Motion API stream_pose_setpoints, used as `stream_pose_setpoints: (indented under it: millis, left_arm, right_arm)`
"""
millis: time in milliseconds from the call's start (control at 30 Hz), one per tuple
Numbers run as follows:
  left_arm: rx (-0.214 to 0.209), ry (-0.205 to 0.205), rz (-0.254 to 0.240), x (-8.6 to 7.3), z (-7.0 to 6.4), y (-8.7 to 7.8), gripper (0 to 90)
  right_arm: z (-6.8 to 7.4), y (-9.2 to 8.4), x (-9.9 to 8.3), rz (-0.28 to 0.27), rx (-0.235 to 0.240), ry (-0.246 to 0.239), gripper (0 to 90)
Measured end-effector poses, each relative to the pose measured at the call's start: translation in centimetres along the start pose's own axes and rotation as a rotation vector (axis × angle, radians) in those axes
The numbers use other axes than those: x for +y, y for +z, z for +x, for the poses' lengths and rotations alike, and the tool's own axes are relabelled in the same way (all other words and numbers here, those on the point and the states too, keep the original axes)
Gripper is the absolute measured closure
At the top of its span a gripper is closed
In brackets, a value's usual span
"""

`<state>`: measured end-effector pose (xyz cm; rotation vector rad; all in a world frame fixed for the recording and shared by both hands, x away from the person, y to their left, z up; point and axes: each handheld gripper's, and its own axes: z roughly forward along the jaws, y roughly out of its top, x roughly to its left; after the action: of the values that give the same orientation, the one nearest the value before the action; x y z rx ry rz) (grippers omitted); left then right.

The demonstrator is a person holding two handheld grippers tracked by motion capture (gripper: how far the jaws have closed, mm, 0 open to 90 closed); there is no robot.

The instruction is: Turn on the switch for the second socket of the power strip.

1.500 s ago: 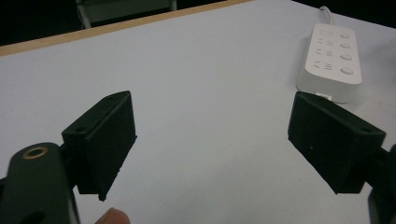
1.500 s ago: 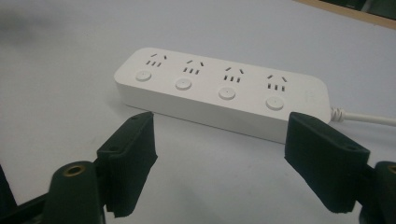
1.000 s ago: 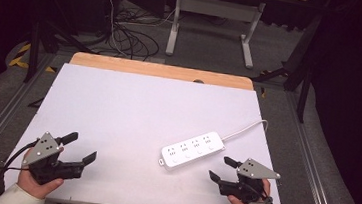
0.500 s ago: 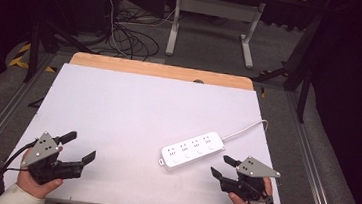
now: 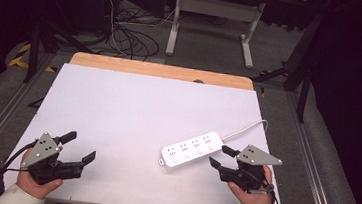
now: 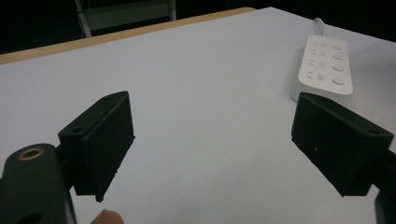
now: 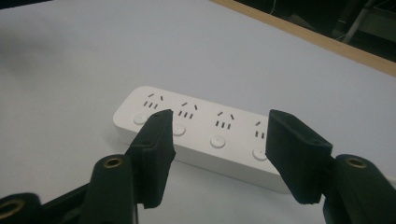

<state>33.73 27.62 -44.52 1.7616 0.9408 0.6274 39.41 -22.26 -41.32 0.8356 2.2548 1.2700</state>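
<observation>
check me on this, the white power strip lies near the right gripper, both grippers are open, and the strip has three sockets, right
Not quite: the power strip has four sockets, each with its own round button, as the right gripper view shows. The rest holds: it lies near the right gripper, and both that and the left gripper are open.

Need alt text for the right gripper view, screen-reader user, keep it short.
Two black jaws of the right hand-held gripper stand open, rising from the bottom edge just in front of a white power strip lying on a white table. The strip shows four sockets, each with a round button, and nothing is plugged in. The table's wooden edge crosses the upper right.
</observation>
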Motion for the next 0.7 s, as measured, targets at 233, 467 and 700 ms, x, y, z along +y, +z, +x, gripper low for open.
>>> stream_pose_setpoints:
  millis: [233,467,700]
  left_arm:
    - [0.000,0.003,-0.002,0.0,0.0,0.0,13.6]
    - [0.003,0.009,-0.001,0.0,0.0,0.0,13.6]
    - [0.002,0.004,0.000,0.0,0.0,0.0,13.6]
  right_arm:
    - [-0.3,0.9,1.1,-0.004,0.007,0.000,42.9]
    - [-0.6,1.8,1.9,0.004,0.014,0.004,44.1]
    - [-0.7,2.7,2.7,0.013,0.021,0.003,45.6]
